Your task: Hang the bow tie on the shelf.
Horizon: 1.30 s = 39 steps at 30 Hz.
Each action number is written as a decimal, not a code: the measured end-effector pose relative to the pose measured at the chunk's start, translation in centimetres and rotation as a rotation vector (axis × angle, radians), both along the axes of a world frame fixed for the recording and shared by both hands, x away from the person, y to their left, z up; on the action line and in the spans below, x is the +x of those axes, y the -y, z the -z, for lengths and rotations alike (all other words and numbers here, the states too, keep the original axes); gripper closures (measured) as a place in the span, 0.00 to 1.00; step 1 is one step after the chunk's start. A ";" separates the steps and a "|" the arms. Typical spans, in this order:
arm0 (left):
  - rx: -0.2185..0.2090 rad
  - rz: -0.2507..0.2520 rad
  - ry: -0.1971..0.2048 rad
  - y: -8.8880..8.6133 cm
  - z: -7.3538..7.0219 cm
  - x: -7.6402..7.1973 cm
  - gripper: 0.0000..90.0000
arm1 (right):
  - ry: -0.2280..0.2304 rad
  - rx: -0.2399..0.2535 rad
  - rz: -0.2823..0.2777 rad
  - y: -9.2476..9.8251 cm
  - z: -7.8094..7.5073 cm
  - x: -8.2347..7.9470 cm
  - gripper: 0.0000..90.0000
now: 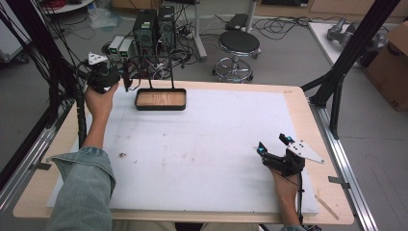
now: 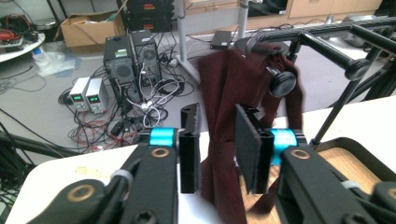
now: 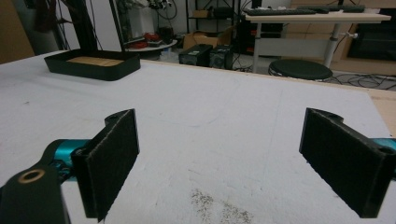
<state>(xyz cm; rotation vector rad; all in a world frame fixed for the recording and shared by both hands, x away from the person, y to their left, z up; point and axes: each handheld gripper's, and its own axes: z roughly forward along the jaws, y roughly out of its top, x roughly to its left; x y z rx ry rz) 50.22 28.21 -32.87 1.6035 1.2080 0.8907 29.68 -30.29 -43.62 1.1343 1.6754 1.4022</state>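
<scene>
A dark red cloth [image 2: 224, 84] hangs from the arms of a black rack [image 2: 327, 44] that stands on a black tray with a wooden floor [image 1: 160, 99] at the back left of the table. My left gripper [image 2: 217, 112] is at the rack's left side, jaws either side of the hanging cloth; a thin gap shows beside the left pad [image 2: 190, 140], so it is open. In the high view that left gripper [image 1: 126, 79] is held up at the tray's left end. My right gripper [image 1: 272, 143] rests low at the front right, wide open over bare white mat [image 3: 222, 116].
A white foam mat [image 1: 202, 144] covers the wooden table. The tray [image 3: 93, 65] lies far off in the right gripper view. Dark specks [image 3: 219, 210] mark the mat. Beyond the far edge are a stool [image 1: 238, 45], computer towers [image 1: 154, 26] and cables on the floor.
</scene>
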 end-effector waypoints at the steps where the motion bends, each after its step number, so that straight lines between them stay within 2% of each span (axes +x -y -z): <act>1: 0.000 0.000 0.000 0.0 0.0 0.0 0.73 | 0.001 -0.001 0.000 0.0 0.0 0.0 0.12; 7: -0.003 0.029 0.029 -0.4 -0.7 -1.2 0.69 | -0.001 0.001 0.000 0.0 0.0 0.0 0.12; 13: -0.031 0.068 0.072 -1.2 -1.2 -3.5 0.63 | -0.001 0.000 0.001 0.0 0.0 0.0 0.12; 15: -0.064 0.093 0.087 -1.5 -1.4 -4.6 0.58 | -0.002 0.001 0.001 0.0 0.0 0.0 0.12; 21: -0.086 0.134 0.125 -1.6 -2.0 -7.2 0.50 | -0.002 0.001 0.002 0.0 0.0 0.0 0.12; 24: -0.083 0.155 0.140 -1.5 -2.4 -8.3 0.47 | -0.001 0.002 0.002 0.0 0.0 0.0 0.12; 28: -0.042 0.180 0.174 -1.3 -2.9 -9.8 0.44 | -0.006 0.009 0.002 0.0 0.0 0.0 0.12; 31: -0.027 0.212 0.187 -1.1 -3.3 -10.8 0.40 | -0.004 0.007 0.002 0.1 0.0 0.0 0.12; 39: -0.035 0.285 0.208 -0.6 -3.4 -14.0 0.31 | -0.004 0.008 0.004 0.1 0.0 0.0 0.12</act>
